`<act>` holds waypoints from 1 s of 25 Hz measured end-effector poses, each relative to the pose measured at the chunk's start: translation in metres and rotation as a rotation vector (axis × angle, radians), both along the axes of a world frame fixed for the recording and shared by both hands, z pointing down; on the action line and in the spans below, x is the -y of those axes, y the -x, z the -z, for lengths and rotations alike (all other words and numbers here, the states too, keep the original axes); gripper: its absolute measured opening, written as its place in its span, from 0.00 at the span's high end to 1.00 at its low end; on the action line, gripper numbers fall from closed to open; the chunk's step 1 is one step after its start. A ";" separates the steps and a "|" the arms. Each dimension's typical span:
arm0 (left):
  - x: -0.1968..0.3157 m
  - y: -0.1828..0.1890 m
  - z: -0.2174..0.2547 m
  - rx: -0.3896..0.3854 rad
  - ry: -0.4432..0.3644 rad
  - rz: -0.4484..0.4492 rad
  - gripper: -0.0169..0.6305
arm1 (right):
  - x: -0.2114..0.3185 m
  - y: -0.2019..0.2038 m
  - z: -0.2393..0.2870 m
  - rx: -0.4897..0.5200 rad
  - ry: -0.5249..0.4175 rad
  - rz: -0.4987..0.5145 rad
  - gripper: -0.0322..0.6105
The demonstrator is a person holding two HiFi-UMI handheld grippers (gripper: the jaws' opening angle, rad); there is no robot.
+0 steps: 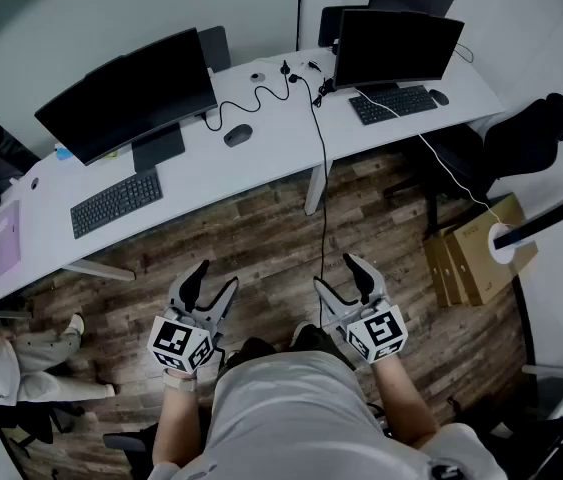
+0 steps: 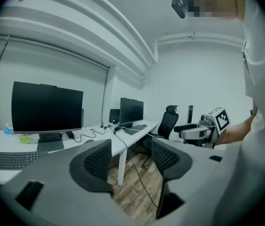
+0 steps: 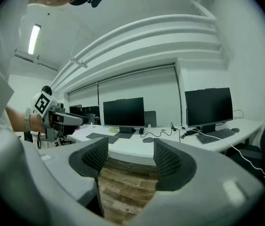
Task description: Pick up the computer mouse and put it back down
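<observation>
The dark grey computer mouse (image 1: 238, 135) lies on the long white desk (image 1: 261, 158), between the left monitor and a looping black cable. It also shows small and far off in the left gripper view, mouse (image 2: 89, 141), and in the right gripper view, mouse (image 3: 148, 140). My left gripper (image 1: 211, 283) (image 2: 131, 161) and right gripper (image 1: 338, 276) (image 3: 130, 161) hang over the wooden floor, well short of the desk. Both are open with nothing between the jaws. Each gripper appears in the other's view: right gripper (image 2: 186, 130), left gripper (image 3: 78, 121).
Two monitors (image 1: 131, 98) (image 1: 396, 46) and two keyboards (image 1: 116, 203) (image 1: 399, 103) stand on the desk, with a second mouse (image 1: 439, 97) at the right. A cable (image 1: 321, 188) drops to the floor. Cardboard boxes (image 1: 471, 253) and a black chair (image 1: 531, 133) are right; a person's legs (image 1: 21, 368) left.
</observation>
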State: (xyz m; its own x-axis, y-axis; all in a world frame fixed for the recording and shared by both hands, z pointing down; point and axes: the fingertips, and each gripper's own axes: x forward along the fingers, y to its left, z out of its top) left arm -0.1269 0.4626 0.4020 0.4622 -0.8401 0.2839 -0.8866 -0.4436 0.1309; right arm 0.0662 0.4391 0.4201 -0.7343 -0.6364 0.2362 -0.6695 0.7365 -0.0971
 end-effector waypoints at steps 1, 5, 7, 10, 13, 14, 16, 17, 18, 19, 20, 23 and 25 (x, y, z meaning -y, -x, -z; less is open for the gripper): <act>0.004 -0.007 -0.001 0.000 0.003 0.000 0.60 | 0.004 -0.006 -0.001 -0.002 0.002 0.002 0.49; 0.024 -0.030 -0.002 0.007 0.012 0.004 0.59 | 0.022 -0.029 -0.003 0.005 0.009 0.006 0.49; 0.033 -0.039 -0.003 0.010 0.017 0.009 0.60 | 0.031 -0.039 -0.003 0.018 0.016 0.003 0.49; 0.045 -0.049 -0.008 0.015 0.030 0.010 0.60 | 0.043 -0.055 -0.007 0.046 0.038 -0.023 0.49; 0.058 -0.059 -0.017 0.009 0.051 -0.003 0.59 | 0.057 -0.068 -0.014 0.060 0.062 -0.057 0.49; 0.064 -0.062 -0.021 0.007 0.059 -0.010 0.60 | 0.062 -0.072 -0.017 0.061 0.071 -0.069 0.49; 0.078 -0.067 -0.029 0.002 0.072 -0.027 0.60 | 0.073 -0.078 -0.022 0.062 0.087 -0.091 0.49; 0.086 -0.070 -0.032 0.000 0.077 -0.038 0.59 | 0.079 -0.080 -0.024 0.063 0.093 -0.099 0.49; 0.095 -0.071 -0.035 -0.001 0.081 -0.049 0.60 | 0.086 -0.081 -0.025 0.062 0.097 -0.107 0.49; 0.105 -0.072 -0.038 0.001 0.086 -0.059 0.60 | 0.093 -0.081 -0.026 0.060 0.098 -0.113 0.49; 0.116 -0.072 -0.041 0.002 0.090 -0.070 0.60 | 0.101 -0.080 -0.027 0.054 0.099 -0.119 0.49; 0.153 -0.072 -0.050 0.000 0.102 -0.101 0.60 | 0.129 -0.078 -0.032 0.035 0.106 -0.147 0.49; 0.180 -0.070 -0.055 0.003 0.112 -0.124 0.60 | 0.151 -0.074 -0.034 0.027 0.119 -0.158 0.49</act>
